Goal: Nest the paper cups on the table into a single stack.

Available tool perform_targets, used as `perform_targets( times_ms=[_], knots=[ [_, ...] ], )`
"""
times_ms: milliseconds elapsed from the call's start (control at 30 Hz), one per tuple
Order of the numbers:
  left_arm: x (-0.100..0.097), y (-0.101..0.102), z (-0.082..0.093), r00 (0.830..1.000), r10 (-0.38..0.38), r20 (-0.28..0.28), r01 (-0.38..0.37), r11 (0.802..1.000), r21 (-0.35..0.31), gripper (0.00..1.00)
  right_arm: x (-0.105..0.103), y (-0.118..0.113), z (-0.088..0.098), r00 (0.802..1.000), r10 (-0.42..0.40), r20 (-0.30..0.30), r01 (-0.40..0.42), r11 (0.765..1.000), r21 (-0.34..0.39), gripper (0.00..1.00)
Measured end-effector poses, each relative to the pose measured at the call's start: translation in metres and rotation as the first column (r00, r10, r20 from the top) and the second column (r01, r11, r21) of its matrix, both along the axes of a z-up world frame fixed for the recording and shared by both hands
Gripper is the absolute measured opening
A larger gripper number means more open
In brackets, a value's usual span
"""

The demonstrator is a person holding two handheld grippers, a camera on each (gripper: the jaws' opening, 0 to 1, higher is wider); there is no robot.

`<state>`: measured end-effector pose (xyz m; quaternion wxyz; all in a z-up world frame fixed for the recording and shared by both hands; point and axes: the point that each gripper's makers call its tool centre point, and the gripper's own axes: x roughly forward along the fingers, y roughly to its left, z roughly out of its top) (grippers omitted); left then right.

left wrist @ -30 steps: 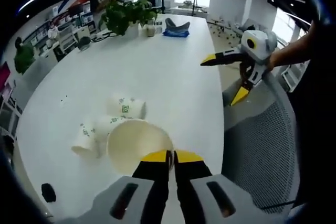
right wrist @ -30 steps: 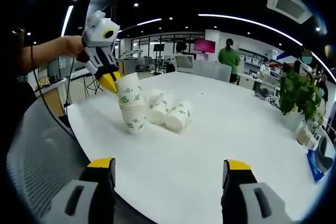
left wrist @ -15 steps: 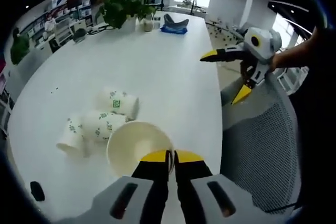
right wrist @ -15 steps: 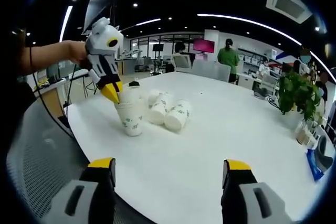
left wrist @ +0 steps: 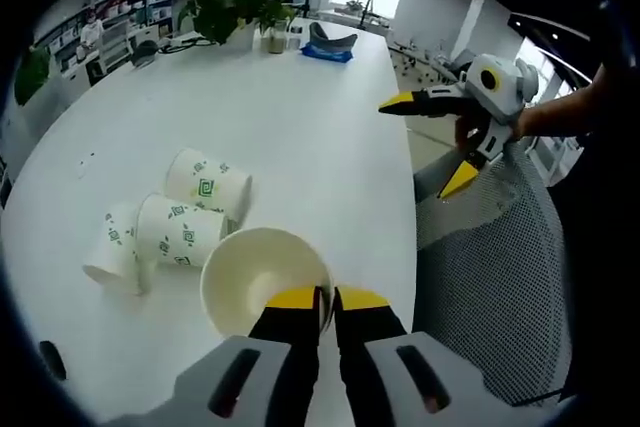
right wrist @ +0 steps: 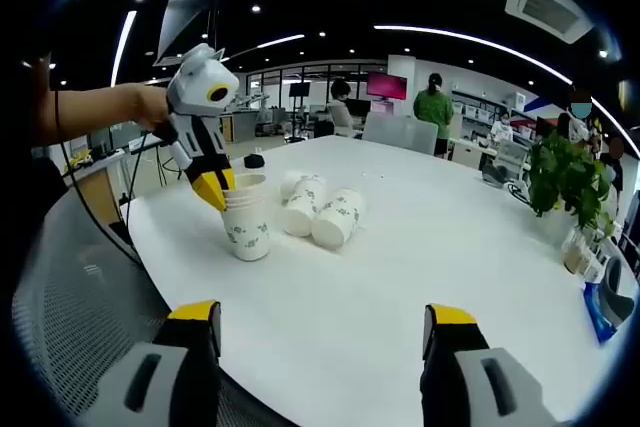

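- Paper cup stack [right wrist: 247,217] upright on table [right wrist: 420,247], left gripper [right wrist: 214,190] pinching its rim
- right gripper [right wrist: 318,325] wide open, holding nothing
- 3 loose cups [left wrist: 165,227] on sides nearby

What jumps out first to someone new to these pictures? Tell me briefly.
The upright stack of paper cups near the table's near corner draws the eye first, with the left claw shut on its rim; in the left gripper view the top cup's open mouth sits just ahead of that claw. Beside it lie three loose cups tipped on their sides. The right claw hangs open over the table edge by a mesh chair.
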<state>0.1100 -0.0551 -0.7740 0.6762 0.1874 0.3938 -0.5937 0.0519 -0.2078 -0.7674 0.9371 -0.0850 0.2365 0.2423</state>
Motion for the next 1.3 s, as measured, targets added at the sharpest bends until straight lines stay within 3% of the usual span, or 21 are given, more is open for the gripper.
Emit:
perform_targets(
  times_ms=[433, 933, 1300],
  knots=[
    [-0.008, -0.008, -0.004, 0.999, -0.007, -0.034, 0.007, 1.0, -0.015, 0.04, 0.0, -0.002, -0.001, 1.0, -0.004, 0.0, 0.004, 1.0, 0.0, 0.84],
    [-0.007, -0.009, -0.009, 1.0, 0.002, -0.026, -0.001, 1.0, 0.008, 0.05, -0.002, -0.004, -0.002, 1.0, -0.006, 0.002, 0.006, 1.0, 0.002, 0.84],
    [-0.009, -0.005, 0.001, 1.0, 0.03, -0.001, -0.03, 0.999, -0.017, 0.15, -0.004, 0.0, -0.001, 1.0, 0.0, -0.002, 0.0, 1.0, 0.001, 0.84]
  ],
)
